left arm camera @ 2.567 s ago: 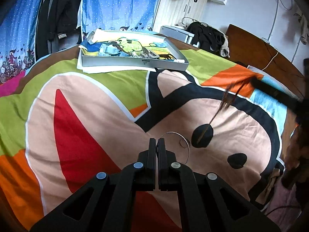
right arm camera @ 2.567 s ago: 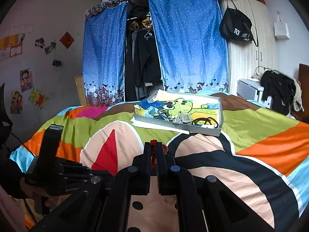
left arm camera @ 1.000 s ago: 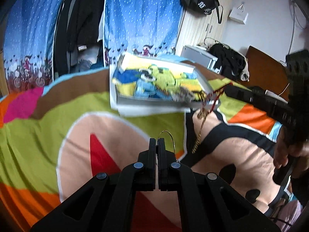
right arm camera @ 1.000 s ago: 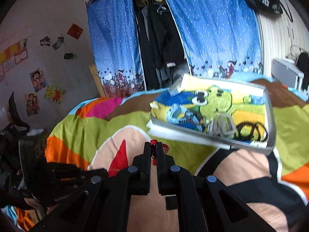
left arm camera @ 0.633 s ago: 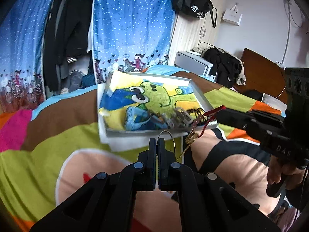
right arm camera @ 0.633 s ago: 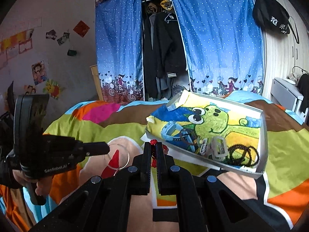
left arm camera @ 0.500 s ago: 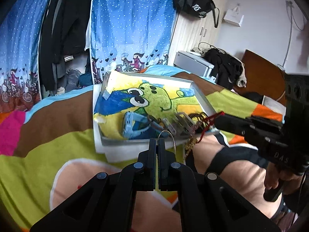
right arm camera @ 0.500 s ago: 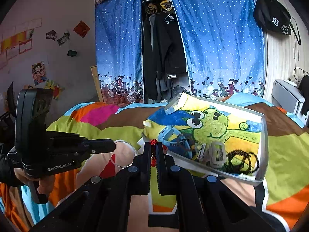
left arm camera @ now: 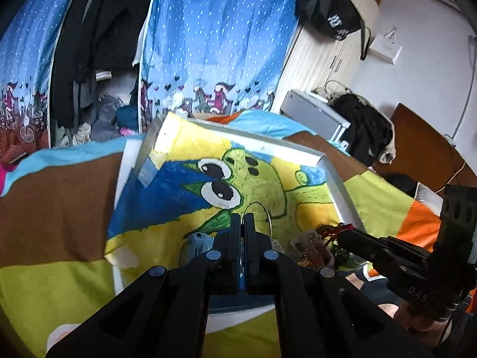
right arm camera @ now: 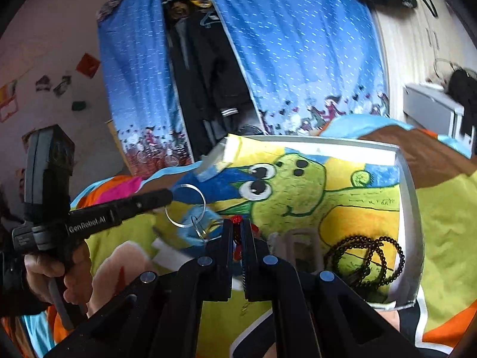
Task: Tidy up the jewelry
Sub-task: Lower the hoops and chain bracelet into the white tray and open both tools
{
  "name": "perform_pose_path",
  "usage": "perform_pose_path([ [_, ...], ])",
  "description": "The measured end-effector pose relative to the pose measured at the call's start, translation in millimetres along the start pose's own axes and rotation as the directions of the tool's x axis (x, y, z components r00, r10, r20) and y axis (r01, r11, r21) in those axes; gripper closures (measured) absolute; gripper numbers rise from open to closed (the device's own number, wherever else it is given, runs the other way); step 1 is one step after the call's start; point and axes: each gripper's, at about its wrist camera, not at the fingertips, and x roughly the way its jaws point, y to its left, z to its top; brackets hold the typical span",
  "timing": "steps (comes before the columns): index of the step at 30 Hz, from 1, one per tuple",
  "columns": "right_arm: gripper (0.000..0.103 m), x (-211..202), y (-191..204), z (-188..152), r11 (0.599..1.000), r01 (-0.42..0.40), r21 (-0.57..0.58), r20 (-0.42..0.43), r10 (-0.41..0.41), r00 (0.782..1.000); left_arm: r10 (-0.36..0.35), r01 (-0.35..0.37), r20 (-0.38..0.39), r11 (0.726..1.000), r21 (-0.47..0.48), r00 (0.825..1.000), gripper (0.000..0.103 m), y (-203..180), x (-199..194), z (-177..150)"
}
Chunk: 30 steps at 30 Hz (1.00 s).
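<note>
A shallow grey tray (left arm camera: pixel 301 152) lined with a green frog drawing lies on the bed. My left gripper (left arm camera: pixel 242 218) is shut on a thin silver hoop (left arm camera: pixel 263 208), held over the tray's near part. In the right wrist view the hoop (right arm camera: pixel 185 205) hangs at the tray's left corner, with a smaller ring (right arm camera: pixel 198 229) dangling from it. My right gripper (right arm camera: pixel 237 224) is shut on a red cord necklace (right arm camera: pixel 237 246). From the left, the red cord (left arm camera: pixel 332 232) trails into the tray's jewelry pile.
Black bead bracelets (right arm camera: pixel 369 261) and a clear hair clip (right arm camera: pixel 293 243) lie near the tray's front rim (right arm camera: pixel 413 197). A blue piece (left arm camera: pixel 195 243) lies by the left fingers. A multicoloured bedspread (left arm camera: pixel 53 208) surrounds the tray. Blue curtains (right arm camera: pixel 298 44) hang behind it.
Both grippers have moved forward from the open bedspread to the tray, carrying the hoop and the red cord. The tray now fills the middle of both views.
</note>
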Motion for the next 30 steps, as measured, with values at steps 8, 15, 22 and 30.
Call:
perform_pose_path([
  [8,0.098,24,-15,-3,0.998,0.068,-0.012,-0.034,-0.068,0.997,0.074,-0.075,-0.064,0.997,-0.005,0.995,0.103,2,18,-13],
  [15,0.087,31,-25,-13,0.992,0.127,-0.013,-0.066,-0.128,0.99,0.064,-0.065,-0.079,0.998,-0.011,0.995,0.083,3,16,-16],
  [22,0.071,7,-29,-16,0.989,0.147,-0.005,-0.012,-0.147,0.989,0.032,-0.032,-0.029,0.999,-0.001,0.999,0.056,-12,-1,-13],
  [30,0.046,-37,-26,-15,0.98,0.201,0.006,0.093,-0.201,0.975,0.068,-0.069,0.074,0.997,0.015,0.995,0.027,-32,-43,-20],
])
